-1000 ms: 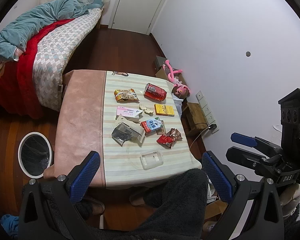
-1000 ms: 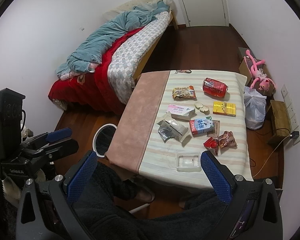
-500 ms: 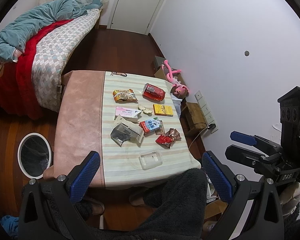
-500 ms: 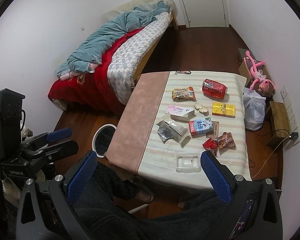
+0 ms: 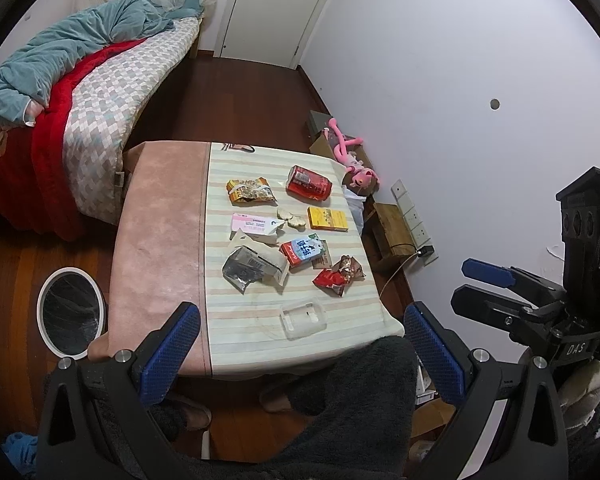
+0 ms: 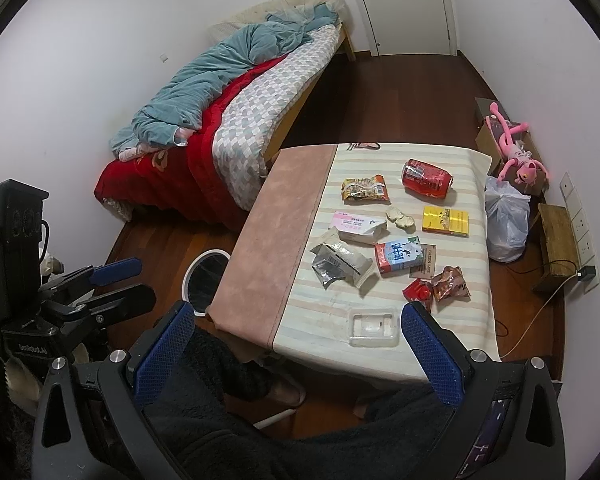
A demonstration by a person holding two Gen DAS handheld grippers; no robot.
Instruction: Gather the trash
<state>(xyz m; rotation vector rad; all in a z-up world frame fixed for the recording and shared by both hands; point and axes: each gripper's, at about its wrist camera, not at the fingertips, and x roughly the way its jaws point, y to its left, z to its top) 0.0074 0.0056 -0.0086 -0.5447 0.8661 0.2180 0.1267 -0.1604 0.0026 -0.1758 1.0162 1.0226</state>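
Trash lies on the striped table (image 5: 236, 320): a red can (image 5: 309, 188) (image 6: 427, 179) on its side, a snack bag (image 5: 250, 196), a pink box (image 5: 254, 224), a yellow box (image 5: 327, 219), a milk carton (image 5: 303, 251) (image 6: 398, 256), a silver wrapper (image 5: 249, 269), red wrappers (image 5: 338, 275) and a clear plastic tray (image 5: 303, 318) (image 6: 374, 327). A white bin (image 5: 70, 312) (image 6: 205, 278) stands on the floor left of the table. My left gripper (image 5: 300, 354) and right gripper (image 6: 298, 352) are both open and empty, held high above the near table edge.
A bed (image 5: 80, 92) with red and teal bedding stands left. A white plastic bag (image 6: 506, 218), a pink plush toy (image 6: 518, 156) and a wooden box (image 6: 558, 246) sit right of the table by the wall. A closed door (image 5: 268, 8) is at the back.
Both views have shifted only slightly. The grippers stay open and the trash has not moved.
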